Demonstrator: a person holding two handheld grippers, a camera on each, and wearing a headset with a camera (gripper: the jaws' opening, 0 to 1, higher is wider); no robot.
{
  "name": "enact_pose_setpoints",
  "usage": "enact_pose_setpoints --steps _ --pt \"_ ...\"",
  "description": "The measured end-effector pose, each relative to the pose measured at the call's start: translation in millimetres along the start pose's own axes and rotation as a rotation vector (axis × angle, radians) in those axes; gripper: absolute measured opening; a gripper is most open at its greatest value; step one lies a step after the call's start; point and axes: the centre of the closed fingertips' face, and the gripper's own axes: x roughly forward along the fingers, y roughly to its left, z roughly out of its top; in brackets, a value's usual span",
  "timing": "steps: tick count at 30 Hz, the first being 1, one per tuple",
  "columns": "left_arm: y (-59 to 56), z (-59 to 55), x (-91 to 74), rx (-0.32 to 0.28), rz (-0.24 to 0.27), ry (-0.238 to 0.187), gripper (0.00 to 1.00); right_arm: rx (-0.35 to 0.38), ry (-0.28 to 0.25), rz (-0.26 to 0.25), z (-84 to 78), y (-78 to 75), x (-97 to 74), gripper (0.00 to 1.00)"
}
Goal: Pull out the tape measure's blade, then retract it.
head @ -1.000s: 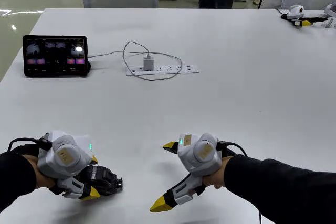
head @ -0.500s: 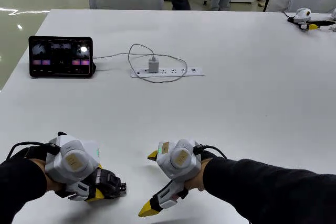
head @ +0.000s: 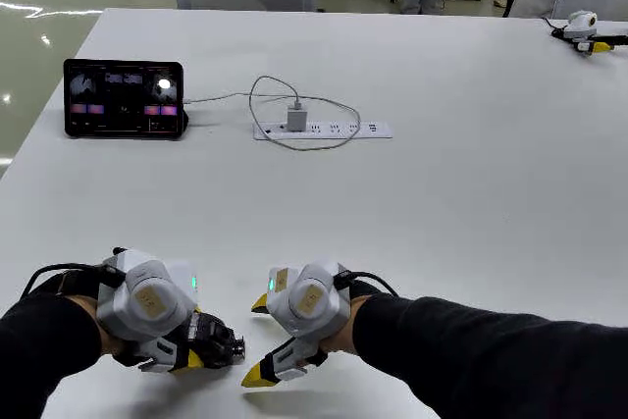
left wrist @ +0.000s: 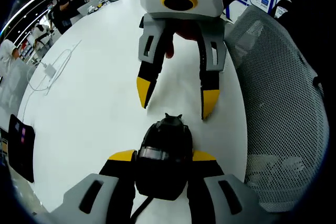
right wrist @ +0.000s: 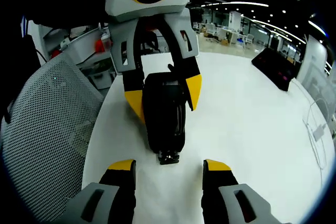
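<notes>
Gripping the tape measure [left wrist: 164, 150] by both flanks of its case, the left gripper [head: 201, 355] is sitting low at the near left of the white table [head: 442, 193], its yellow-tipped jaws closed in to the width of the case. The tape measure is showing as a compact, glossy black housing with rounded corners and a paler shiny patch on its upper face. A small dark tab is poking out of the end that is pointing right, sitting tight against the case mouth.

The right gripper [head: 258, 339] is facing it from just to the right, jaws spread wide and grasping nothing. In the right gripper view the tab end is lying just ahead of the gap between its two yellow tips, close but apart from both.

Farther back on the left, a tablet [head: 125, 99] is standing with its screen lit, and a white power strip [head: 324, 130] with a plugged-in charger and a looping cable is lying near the table's middle. A grey mesh chair back [left wrist: 278, 103] is showing beside the table's near edge in the gripper views.
</notes>
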Motion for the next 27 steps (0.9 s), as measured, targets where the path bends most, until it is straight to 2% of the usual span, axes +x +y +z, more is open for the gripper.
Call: enact_pose_setpoints --steps 2,4,13,14,15,17,23,27 --pt "0.3 -0.4 0.3 0.002 0.004 0.012 0.32 -0.016 0.005 -0.001 0.5 0.6 2.9 0.43" --pt "0.9 -0.4 0.6 0.004 0.003 0.015 0.32 -0.018 -0.012 -0.004 5.5 -0.7 3.9 0.38" --pt "2.0 -1.4 0.4 -0.004 0.005 0.004 0.32 -0.048 0.006 0.008 6.9 1.5 10.0 0.15" --pt "1.8 -1.3 0.4 -0.004 0.006 0.003 0.32 -0.063 0.019 -0.019 4.7 -2.0 11.1 0.13" --pt "2.0 -1.5 0.5 -0.005 0.006 0.003 0.32 -0.073 0.012 -0.007 6.1 -0.2 11.9 0.12" --pt "1.9 -1.7 0.7 -0.006 0.003 0.003 0.32 -0.076 0.017 -0.015 5.0 -1.7 11.8 0.11" --pt "1.6 -1.2 0.7 0.002 0.007 -0.005 0.32 -0.030 0.038 -0.014 4.7 -1.9 11.9 0.10" --pt "2.2 -1.2 0.2 -0.004 0.005 -0.010 0.32 -0.054 0.039 -0.007 4.1 -1.2 10.7 0.10"
